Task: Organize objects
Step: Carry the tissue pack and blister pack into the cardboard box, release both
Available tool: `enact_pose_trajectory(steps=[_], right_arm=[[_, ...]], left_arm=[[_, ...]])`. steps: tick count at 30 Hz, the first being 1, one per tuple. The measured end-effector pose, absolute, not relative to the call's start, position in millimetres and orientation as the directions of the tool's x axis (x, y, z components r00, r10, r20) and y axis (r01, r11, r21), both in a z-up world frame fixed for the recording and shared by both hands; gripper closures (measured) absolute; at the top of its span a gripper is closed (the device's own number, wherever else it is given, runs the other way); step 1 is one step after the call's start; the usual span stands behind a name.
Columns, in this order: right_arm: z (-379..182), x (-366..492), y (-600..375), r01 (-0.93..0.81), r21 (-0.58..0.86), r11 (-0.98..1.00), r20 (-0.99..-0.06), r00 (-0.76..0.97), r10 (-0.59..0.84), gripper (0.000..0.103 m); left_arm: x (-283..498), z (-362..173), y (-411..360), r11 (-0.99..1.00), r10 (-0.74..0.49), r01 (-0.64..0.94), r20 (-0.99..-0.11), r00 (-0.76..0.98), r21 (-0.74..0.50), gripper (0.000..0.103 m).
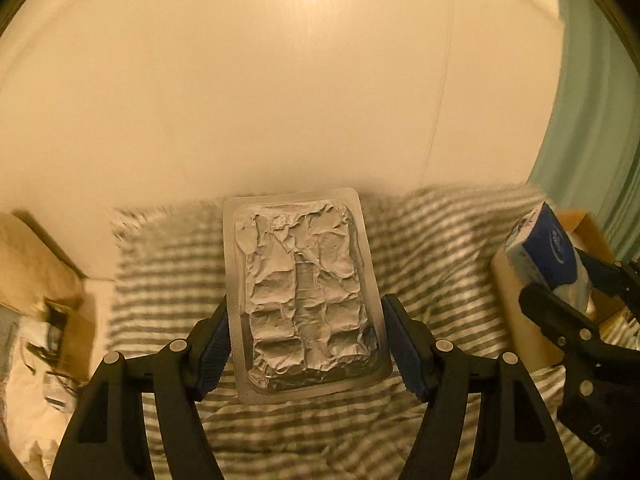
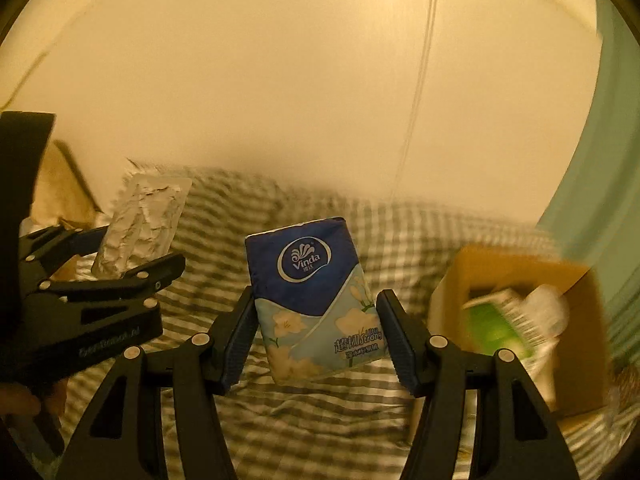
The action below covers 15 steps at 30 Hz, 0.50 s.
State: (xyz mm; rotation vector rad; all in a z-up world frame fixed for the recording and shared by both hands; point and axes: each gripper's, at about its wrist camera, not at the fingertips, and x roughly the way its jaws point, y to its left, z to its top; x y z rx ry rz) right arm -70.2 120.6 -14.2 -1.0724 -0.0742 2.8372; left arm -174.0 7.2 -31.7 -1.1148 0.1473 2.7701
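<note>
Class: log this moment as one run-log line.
left claw: holds blister pack | right claw: holds tissue pack | both above striped bedding

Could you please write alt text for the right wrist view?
The right gripper holds a blue Vinda tissue pack above a checked bedsheet. At left, the left gripper holds a silver blister pack; at right sits an open cardboard box containing a green carton.

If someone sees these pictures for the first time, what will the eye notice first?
First, the silver blister pack held upright in the left claw, above the striped bedsheet. Next, the blue Vinda tissue pack in the right claw, with an open cardboard box to its right.
</note>
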Motion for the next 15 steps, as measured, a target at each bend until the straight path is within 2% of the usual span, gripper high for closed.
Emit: enact_pose_trajectory(steps=[7, 12, 15], right_arm=[[78.1, 1.4, 139.4, -0.093, -0.119, -0.988, -0.560, -0.816, 0.145, 0.044], [117.5, 46.5, 166.5, -0.119, -0.197, -0.973, -0.513, -0.833, 0.206, 0.044], [126.7, 61.7, 193.2, -0.127, -0.183, -0.975, -0.506, -0.838, 0.204, 0.044]], left_arm=[[-97.3, 60.3, 34.3, -0.971, 0.202, -0.239, -0.573, -0.794, -0.012, 0.031], [-70.2, 88.4, 80.6, -0.949, 0.288, -0.311, -0.516, -0.806, -0.044, 0.031], [-63.0, 91.0, 111.4, -0.934, 0.335, -0.353, -0.499, -0.799, -0.063, 0.031]])
